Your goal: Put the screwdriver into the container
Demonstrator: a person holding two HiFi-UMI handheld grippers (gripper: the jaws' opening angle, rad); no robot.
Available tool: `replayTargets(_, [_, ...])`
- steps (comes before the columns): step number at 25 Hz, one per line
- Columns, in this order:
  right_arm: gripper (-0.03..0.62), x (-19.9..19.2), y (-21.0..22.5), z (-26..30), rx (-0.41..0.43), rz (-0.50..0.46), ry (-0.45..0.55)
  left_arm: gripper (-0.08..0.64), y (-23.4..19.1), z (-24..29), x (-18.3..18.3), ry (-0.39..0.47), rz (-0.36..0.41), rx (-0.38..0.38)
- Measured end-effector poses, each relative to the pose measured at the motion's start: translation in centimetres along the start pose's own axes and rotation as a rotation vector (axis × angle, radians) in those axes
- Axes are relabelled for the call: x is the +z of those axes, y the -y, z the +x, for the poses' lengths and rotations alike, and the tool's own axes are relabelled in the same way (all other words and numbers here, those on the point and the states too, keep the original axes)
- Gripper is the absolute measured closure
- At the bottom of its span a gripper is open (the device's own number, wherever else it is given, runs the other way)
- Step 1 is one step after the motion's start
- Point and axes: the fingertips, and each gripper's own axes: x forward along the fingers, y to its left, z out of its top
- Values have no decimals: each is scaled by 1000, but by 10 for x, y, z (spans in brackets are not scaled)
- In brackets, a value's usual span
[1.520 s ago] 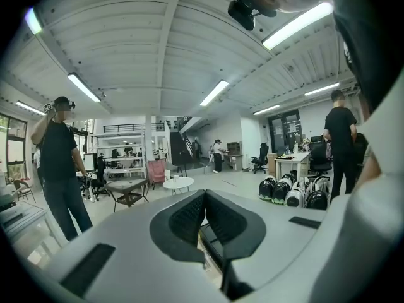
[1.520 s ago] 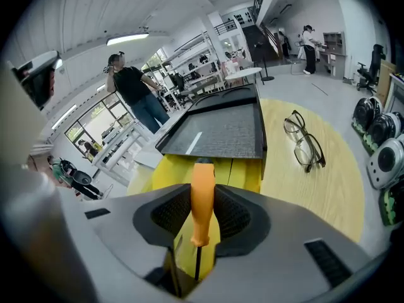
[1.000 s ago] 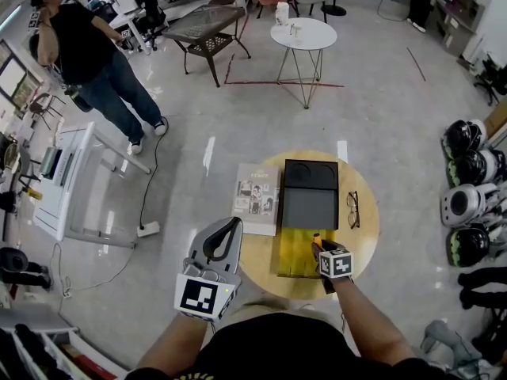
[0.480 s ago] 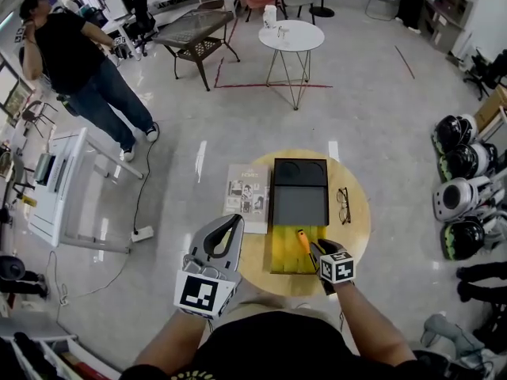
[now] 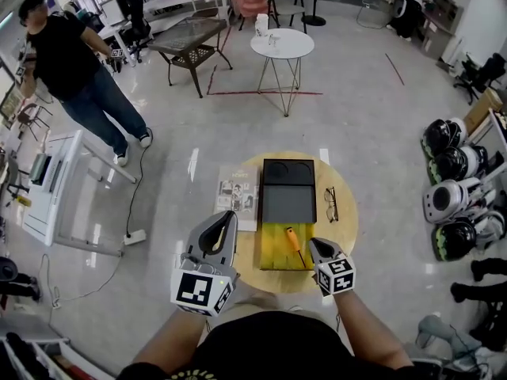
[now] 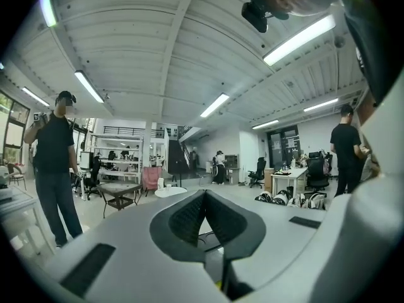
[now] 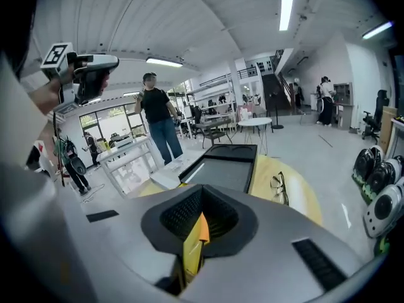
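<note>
Open-plan lab or workshop hall with an office area, not a home. Evidence: polished grey concrete floor [image 5: 372, 133] marked with red tape lines [image 5: 265, 94]; ribbed white ceiling [image 6: 158, 36] with long strip lights [image 6: 300, 38]; white metal shelving racks [image 6: 120, 153] along the far wall; white work desks [image 6: 293, 177] with black swivel office chairs [image 6: 259, 169]; row of black-and-white helmet-like shells [image 5: 451, 165] on the floor. Small round wooden tabletop [image 5: 344, 220] standing mid-floor. Several people standing about, one in black shirt and jeans [image 5: 71, 54].

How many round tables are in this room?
2. A yellow table sits closest, right below the head camera; a white table stands farther away across the floor. Others may be hidden outside the view.
</note>
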Motion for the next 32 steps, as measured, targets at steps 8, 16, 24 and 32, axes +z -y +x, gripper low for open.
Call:
replayTargets(8, [578,29,1,-46,-18,10,96,545,20,-15,8,32,-53,-10])
replayTargets(16, [578,56,-9,-81,1,-28,149,545,41,-22,12,60,-129,-47])
replayTargets(24, [578,100,-16,-122,10,-62,234,545,46,-26,10,37,1,29])
replayTargets(32, [578,129,-28,-152,23,-83,281,545,56,-29,12,45,20,28])
